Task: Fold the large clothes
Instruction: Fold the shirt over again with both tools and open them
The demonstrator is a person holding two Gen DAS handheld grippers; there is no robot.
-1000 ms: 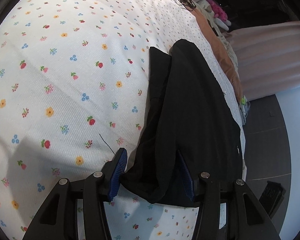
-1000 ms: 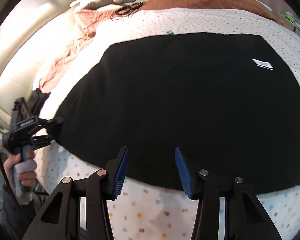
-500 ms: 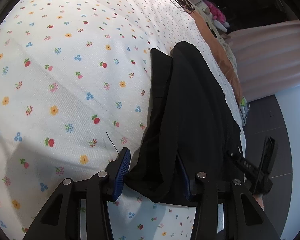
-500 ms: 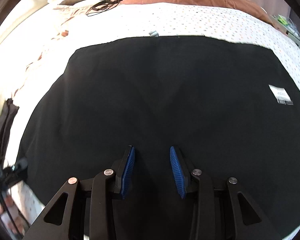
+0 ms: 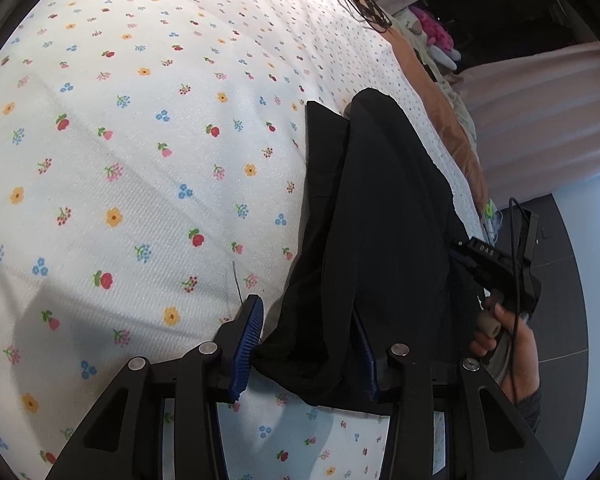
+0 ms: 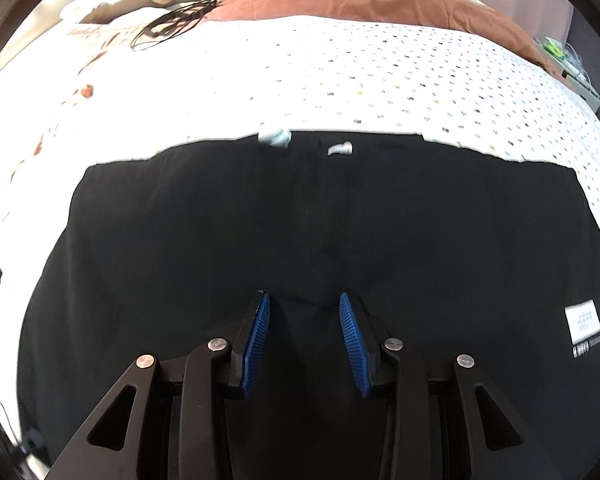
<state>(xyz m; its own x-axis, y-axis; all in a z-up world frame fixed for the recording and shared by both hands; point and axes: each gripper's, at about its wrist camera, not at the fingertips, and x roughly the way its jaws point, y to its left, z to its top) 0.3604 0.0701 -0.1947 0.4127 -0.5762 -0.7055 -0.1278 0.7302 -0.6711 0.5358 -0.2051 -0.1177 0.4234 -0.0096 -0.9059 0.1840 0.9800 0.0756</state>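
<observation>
Black garment between left gripper fingers

Right gripper now low over the black garment, jaws narrower.

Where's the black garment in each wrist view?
Left wrist: black garment right of centre, its near corner between the left gripper fingers.
Right wrist: black garment fills the lower half, under the right gripper.
Shared landmark: tangled black cable on the far bed.
</observation>
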